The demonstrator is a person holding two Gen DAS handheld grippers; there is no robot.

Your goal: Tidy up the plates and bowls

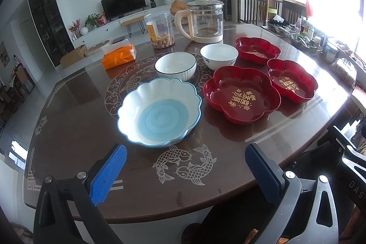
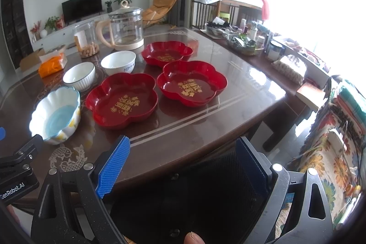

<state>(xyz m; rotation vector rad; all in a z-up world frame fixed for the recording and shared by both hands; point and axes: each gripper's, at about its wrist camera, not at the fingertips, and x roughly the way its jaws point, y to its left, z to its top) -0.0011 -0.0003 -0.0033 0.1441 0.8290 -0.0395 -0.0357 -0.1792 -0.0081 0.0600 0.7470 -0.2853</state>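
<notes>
Left wrist view: left gripper (image 1: 185, 166) wide, empty, near table edge (image 1: 160, 212); scalloped bowl (image 1: 159, 111) upright ahead. Right gripper (image 2: 183, 164) wide, empty.

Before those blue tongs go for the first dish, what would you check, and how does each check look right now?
1. Left tongs open and holding nothing: ok.
2. Right tongs open and holding nothing: ok.
3. Scalloped blue bowl sits upright just ahead of the left tongs, nothing inside: ok.
4. Three red flower-shaped plates lie separately, none stacked yet: ok.
5. Two white bowls stand upright and apart: ok.
6. Glass kettle and snack jar stand behind the dishes, away from the near path: ok.
</notes>
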